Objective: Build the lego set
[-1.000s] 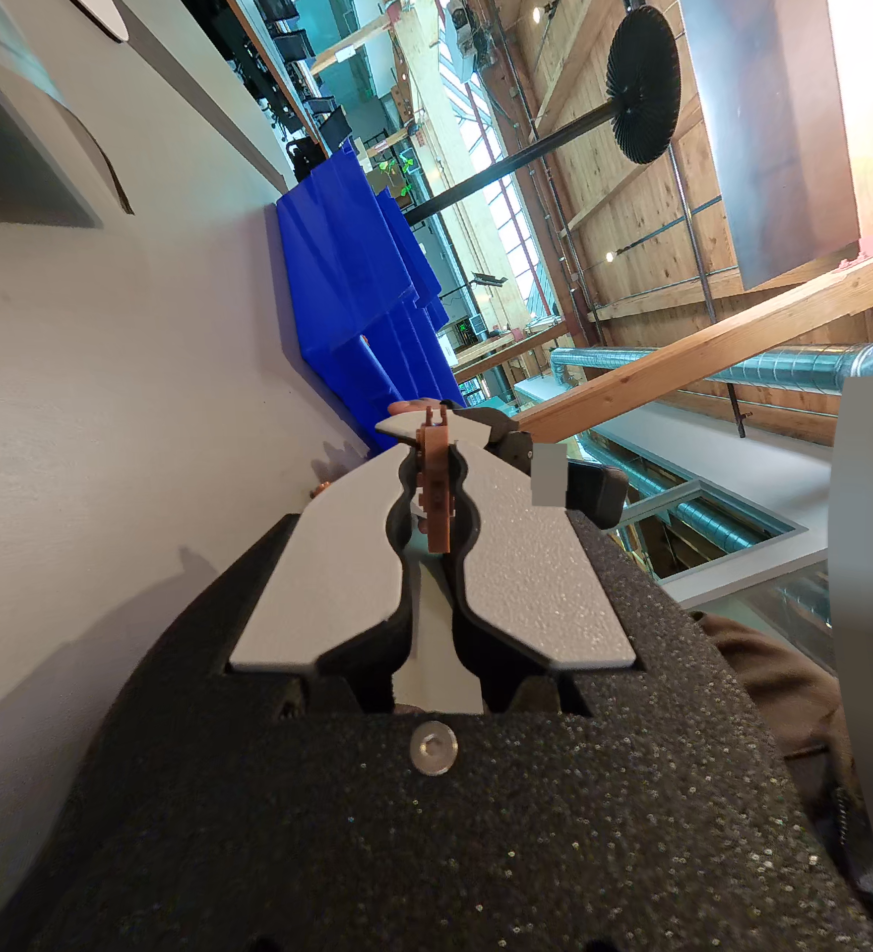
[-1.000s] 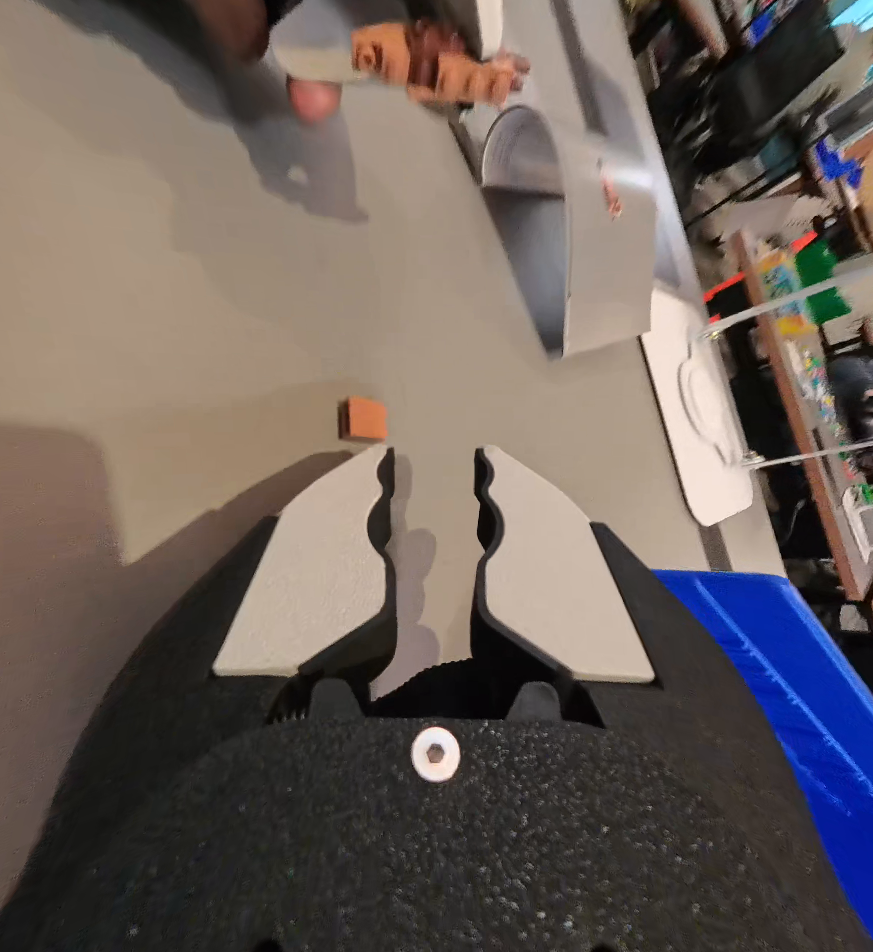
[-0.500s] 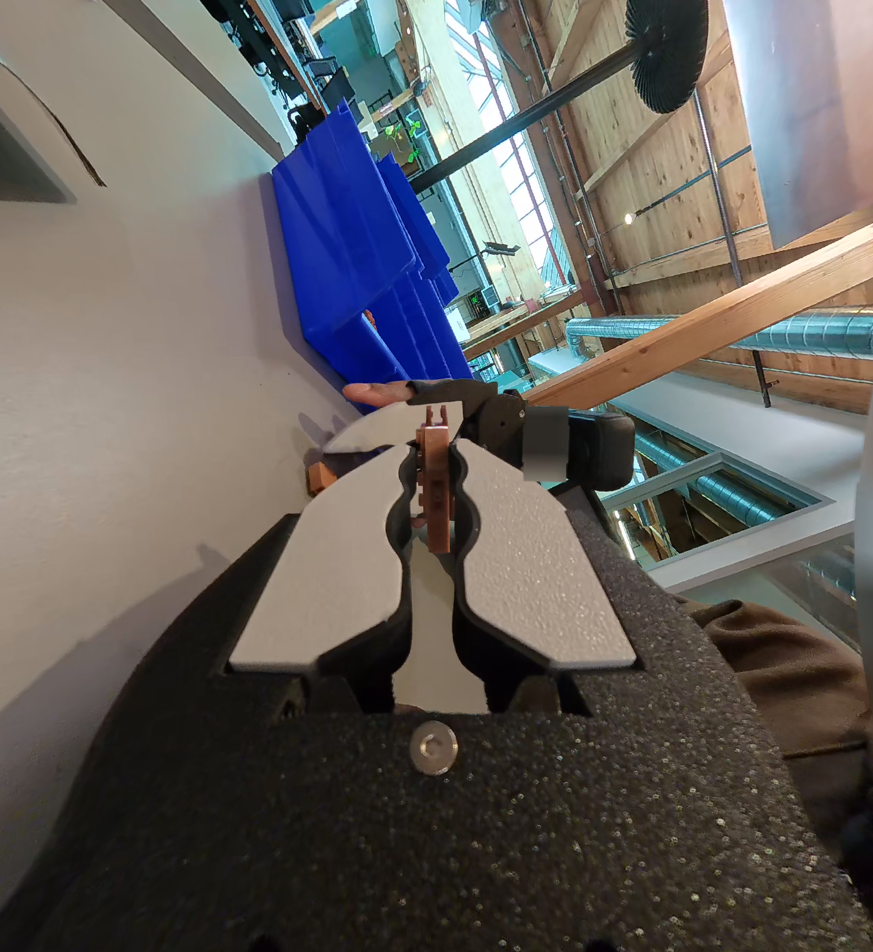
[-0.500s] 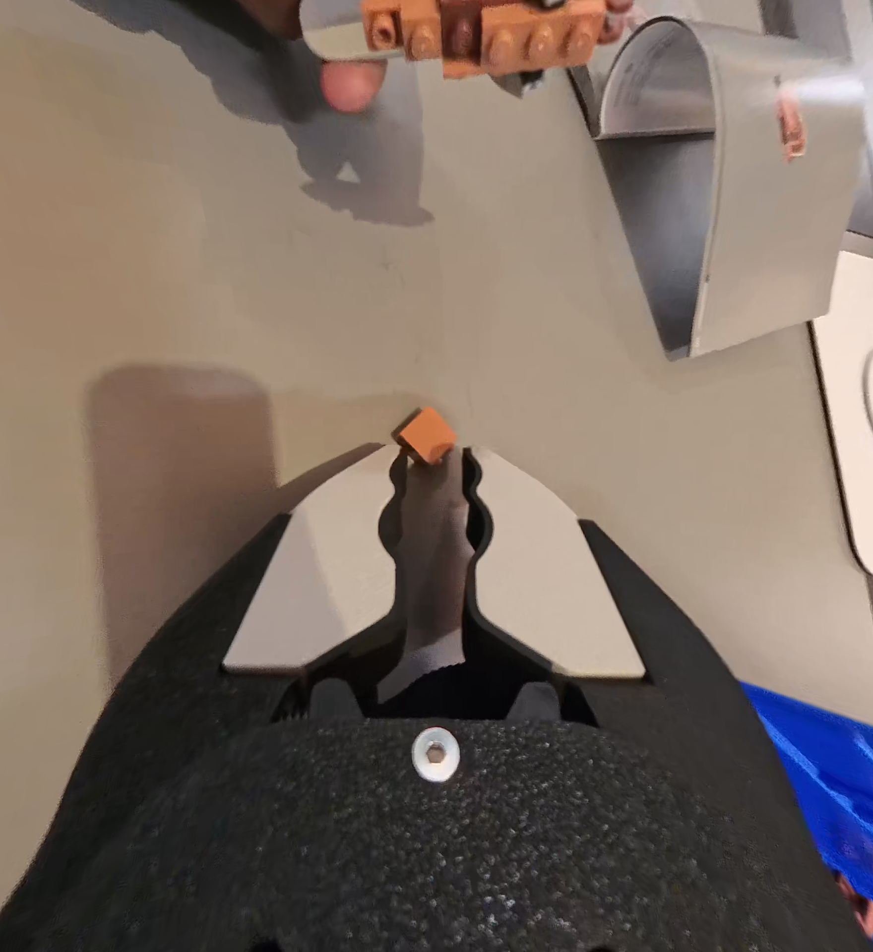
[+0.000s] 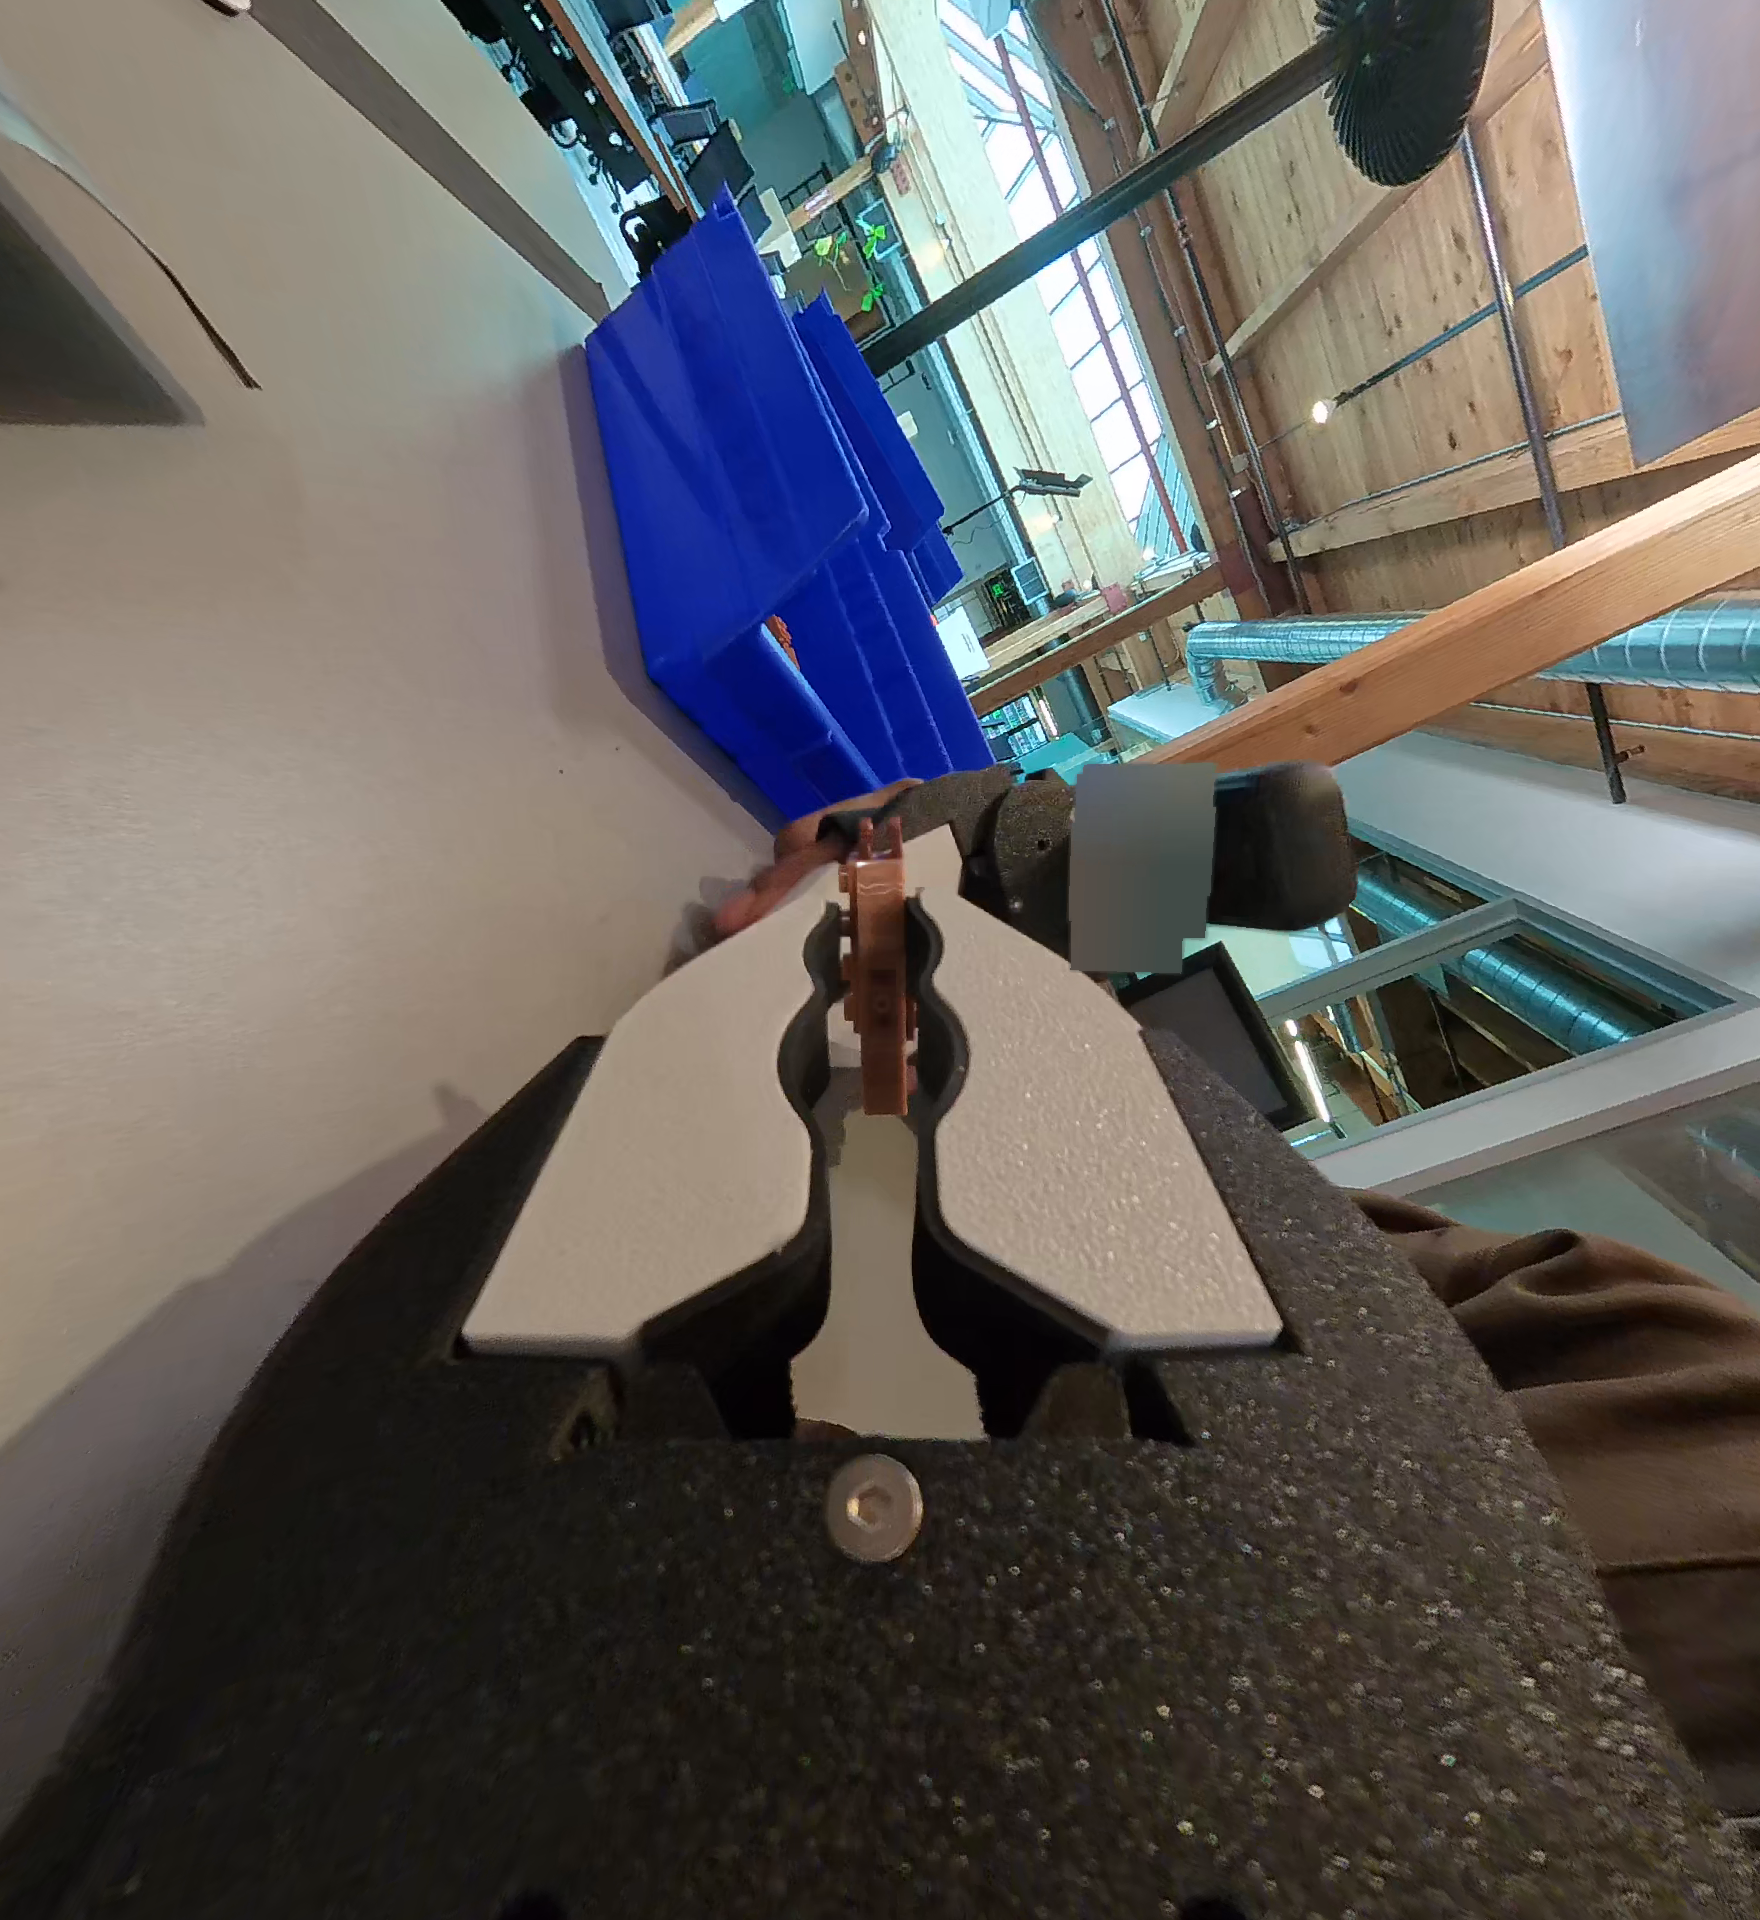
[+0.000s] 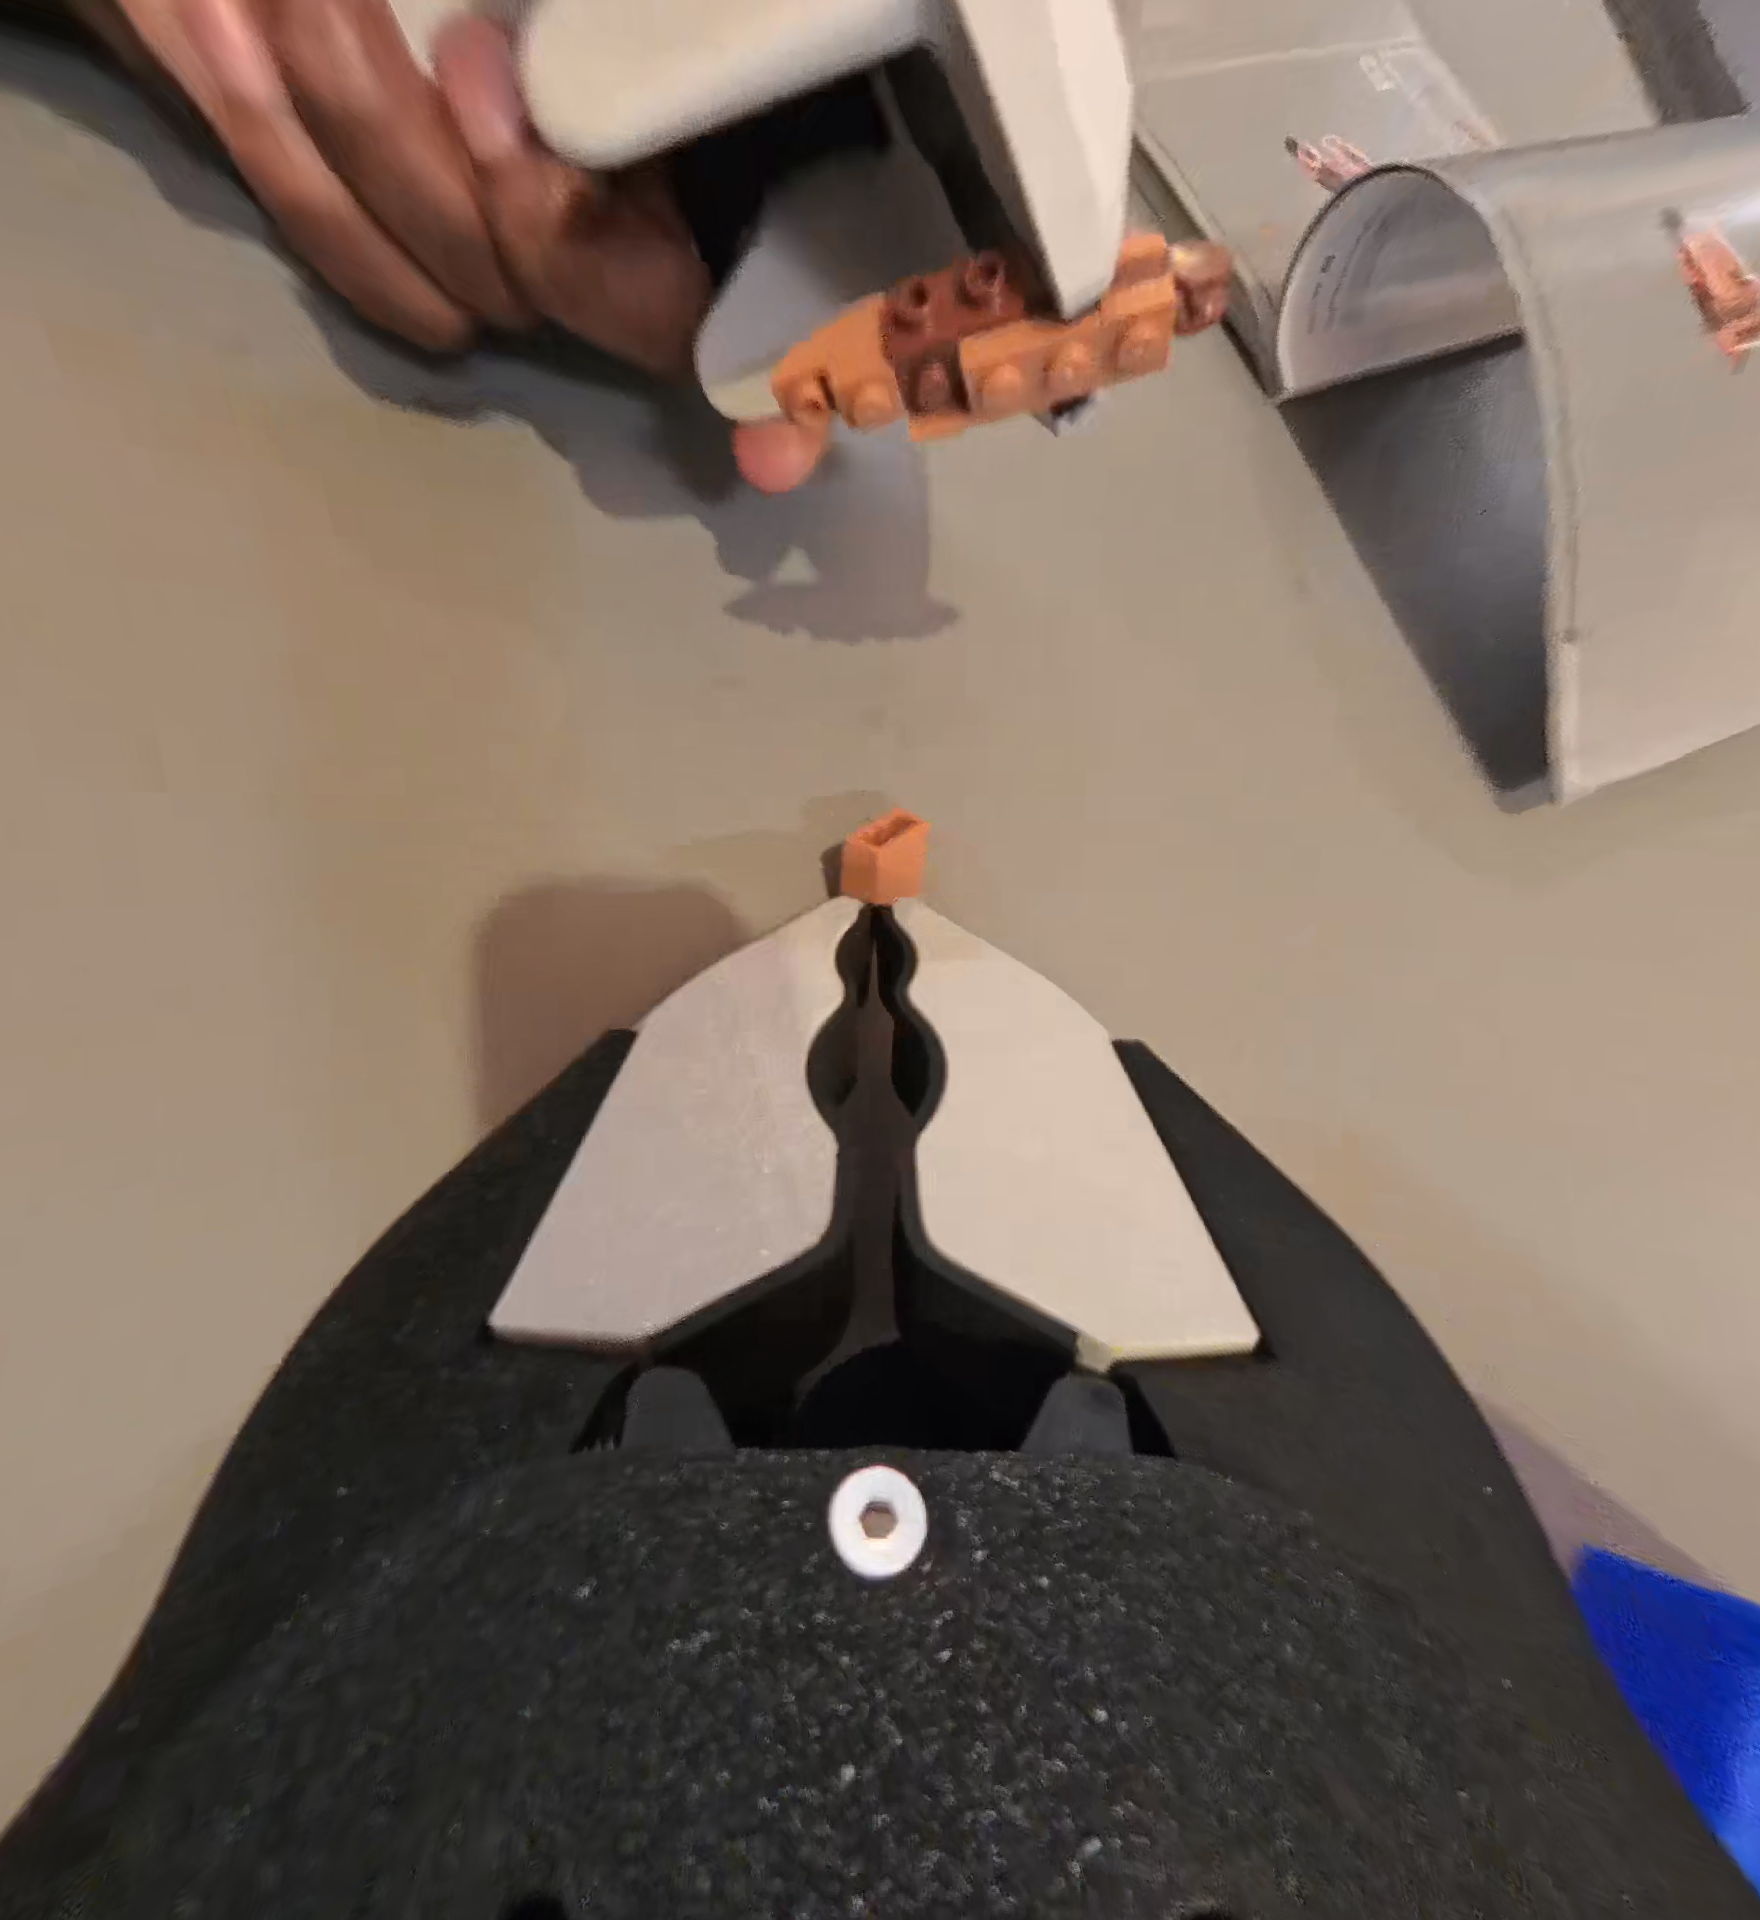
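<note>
We note the left gripper [image 5: 876, 914] clenched on a thin brown-and-orange lego assembly [image 5: 878, 987], which stands edge-on between the grey textured fingers [image 5: 689, 1143] above the pale grey table [image 5: 232, 831]. In the right wrist view the same assembly [image 6: 1001, 353] shows as a studded orange plate with dark brown bricks on it, held off the table by the left gripper [image 6: 959, 301], with a person's hand [image 6: 460, 208] wrapped around that tool.

We note the right gripper [image 6: 874, 909] with fingertips closed together, pinching the lower edge of a small orange lego brick [image 6: 886, 854]. The brick sits just at the tips, over the table [image 6: 232, 727]; we cannot tell whether it touches the surface.

Curved grey sheets [image 6: 1541, 499] lie to the far right. Blue plastic bins [image 5: 751, 520] rest on the table beyond the left gripper.
</note>
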A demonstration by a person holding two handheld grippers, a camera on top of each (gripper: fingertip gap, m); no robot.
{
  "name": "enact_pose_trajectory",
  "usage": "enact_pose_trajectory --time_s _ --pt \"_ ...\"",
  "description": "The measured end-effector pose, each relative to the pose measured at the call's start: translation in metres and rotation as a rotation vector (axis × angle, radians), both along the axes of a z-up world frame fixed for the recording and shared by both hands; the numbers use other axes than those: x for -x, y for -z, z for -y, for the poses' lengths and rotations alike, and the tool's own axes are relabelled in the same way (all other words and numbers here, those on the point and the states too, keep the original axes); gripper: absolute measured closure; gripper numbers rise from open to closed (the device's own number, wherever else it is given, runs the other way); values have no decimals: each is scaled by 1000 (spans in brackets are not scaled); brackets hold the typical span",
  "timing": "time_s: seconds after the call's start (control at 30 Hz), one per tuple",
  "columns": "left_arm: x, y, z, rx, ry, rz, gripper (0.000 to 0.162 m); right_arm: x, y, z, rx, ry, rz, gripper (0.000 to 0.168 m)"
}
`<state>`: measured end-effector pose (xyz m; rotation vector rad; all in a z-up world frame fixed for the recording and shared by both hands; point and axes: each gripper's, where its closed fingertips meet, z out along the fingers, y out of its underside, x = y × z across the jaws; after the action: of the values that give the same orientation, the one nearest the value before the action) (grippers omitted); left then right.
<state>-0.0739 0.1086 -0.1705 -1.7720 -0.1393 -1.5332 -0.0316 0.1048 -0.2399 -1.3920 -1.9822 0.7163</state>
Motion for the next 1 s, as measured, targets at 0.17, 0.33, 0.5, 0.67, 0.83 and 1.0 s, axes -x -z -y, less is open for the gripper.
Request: enact_pose_trajectory --time_s 0.17,0.33,0.5,0.67,0.83,1.0 --pt "3 3 -1 -4 -9 -42 151 2 -6 -8 48 50 -29 166" --pt "6 3 -2 -3 -16 -39 151 -3 -7 12 63 -80 -46 154" --pt "4 3 -1 -9 -10 -54 151 -1 0 34 86 -182 20 130" --pt "4 4 -1 -17 -14 -72 151 1 9 32 110 -93 120 136" --pt "5 5 -2 -18 -25 -96 150 15 -16 1 -131 13 -23 150" --pt "11 9 -5 -43 -66 -184 151 12 -62 9 -268 -75 -320 124"
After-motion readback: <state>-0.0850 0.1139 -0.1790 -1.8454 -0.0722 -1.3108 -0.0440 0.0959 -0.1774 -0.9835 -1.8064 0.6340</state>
